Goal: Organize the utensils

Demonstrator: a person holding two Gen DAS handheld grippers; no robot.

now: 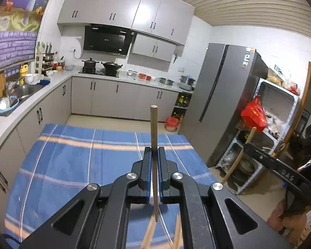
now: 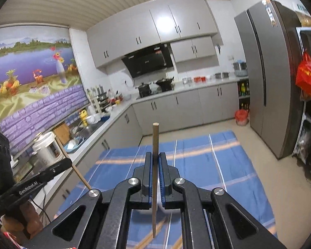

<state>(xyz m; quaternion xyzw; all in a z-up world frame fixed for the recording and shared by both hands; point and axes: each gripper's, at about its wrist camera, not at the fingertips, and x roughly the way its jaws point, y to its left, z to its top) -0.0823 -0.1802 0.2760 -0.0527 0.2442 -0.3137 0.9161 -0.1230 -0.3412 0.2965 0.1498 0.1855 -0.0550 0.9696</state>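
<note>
Both claws are clamped tight, my left gripper [image 1: 154, 161] on one chopstick [image 1: 154, 137] and my right gripper [image 2: 155, 166] on another chopstick [image 2: 155, 145], each upright above the blue cloth [image 1: 76, 157], probably to pair them.
</note>
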